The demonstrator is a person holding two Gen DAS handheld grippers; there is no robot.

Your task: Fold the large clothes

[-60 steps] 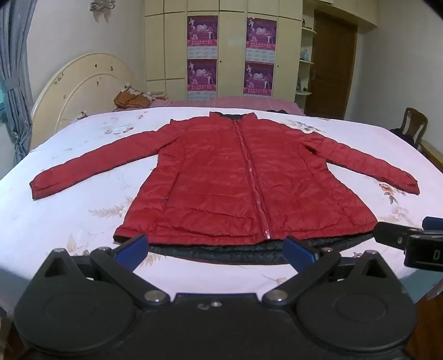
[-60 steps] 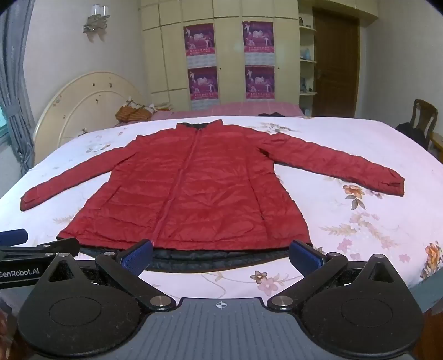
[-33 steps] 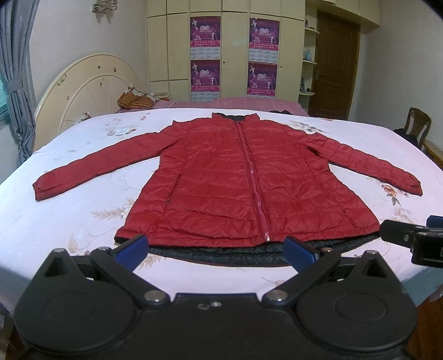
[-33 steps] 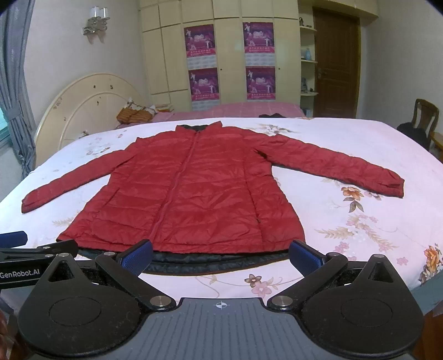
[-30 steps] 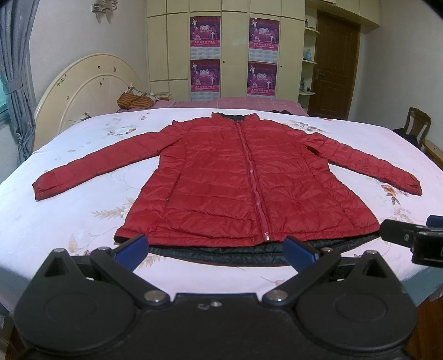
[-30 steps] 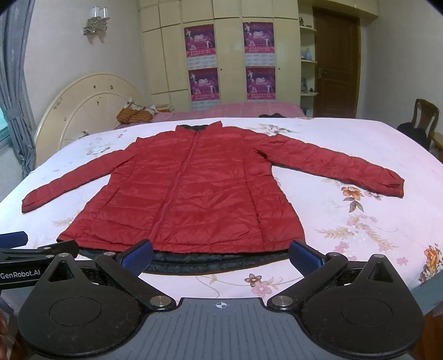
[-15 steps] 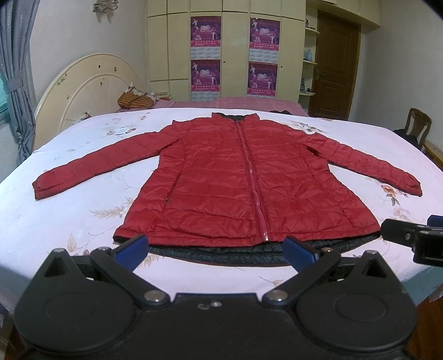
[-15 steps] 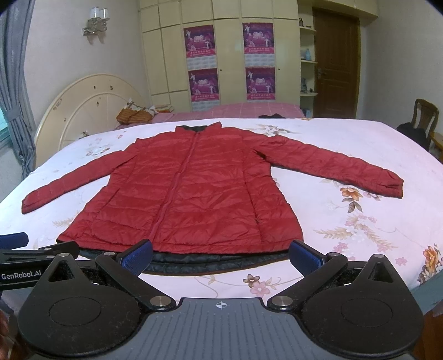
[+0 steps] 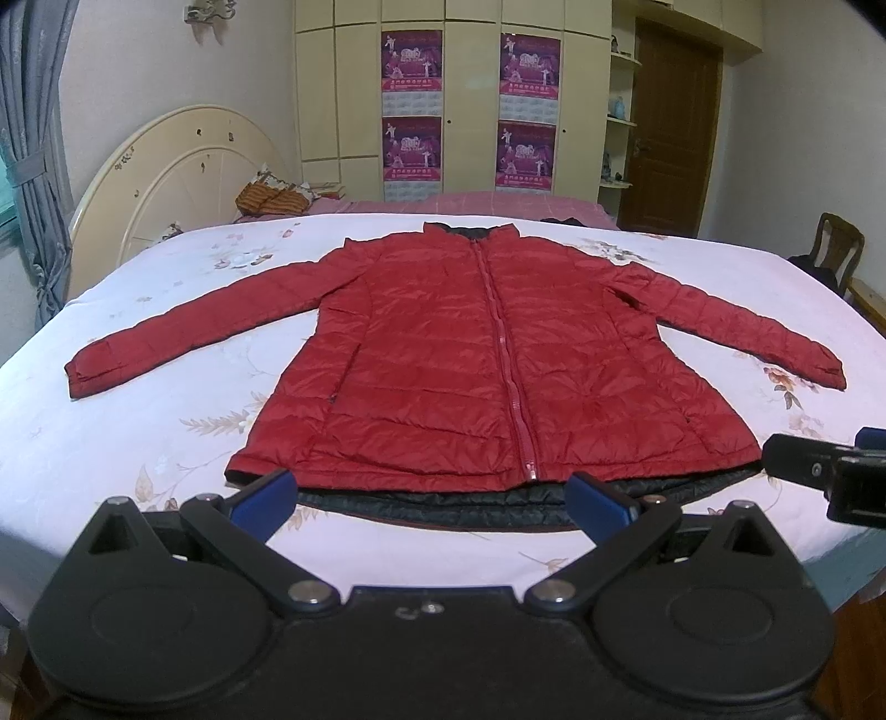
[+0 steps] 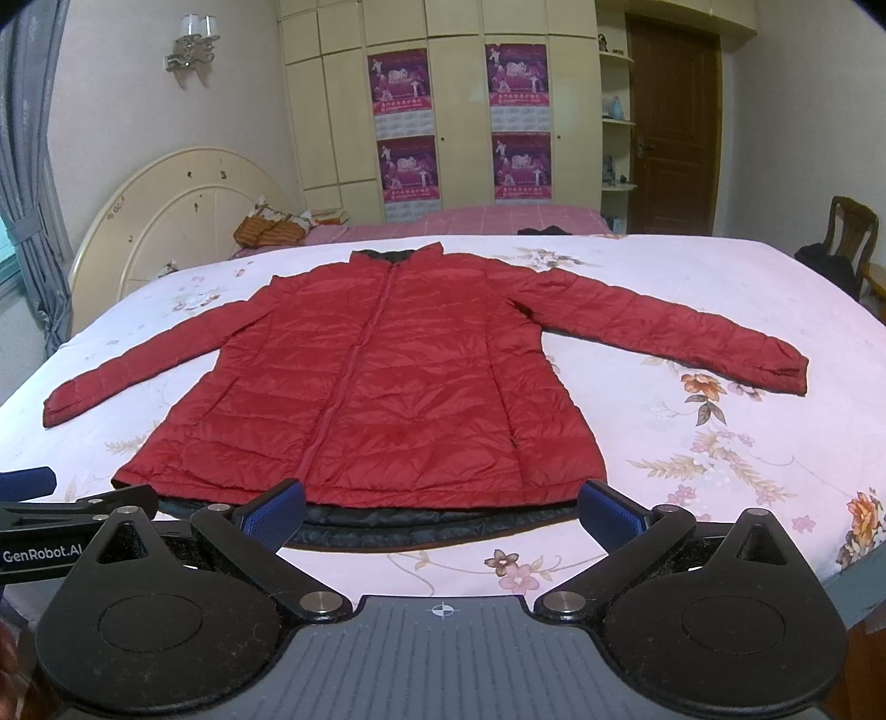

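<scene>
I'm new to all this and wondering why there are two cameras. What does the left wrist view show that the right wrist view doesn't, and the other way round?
Only the left wrist view shows the red zipper clearly, plus the right gripper at its edge. Only the right wrist view shows the wall lamp and the left gripper. Both share the red jacket spread flat on the floral bedsheet, the posters, and open fingers.

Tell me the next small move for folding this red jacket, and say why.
Probably reach the left gripper toward the left sleeve cuff to fold it across the body. The red jacket lies flat and zipped on the bed, both sleeves spread wide, and both grippers are open and empty near the hem, the right gripper too.
</scene>
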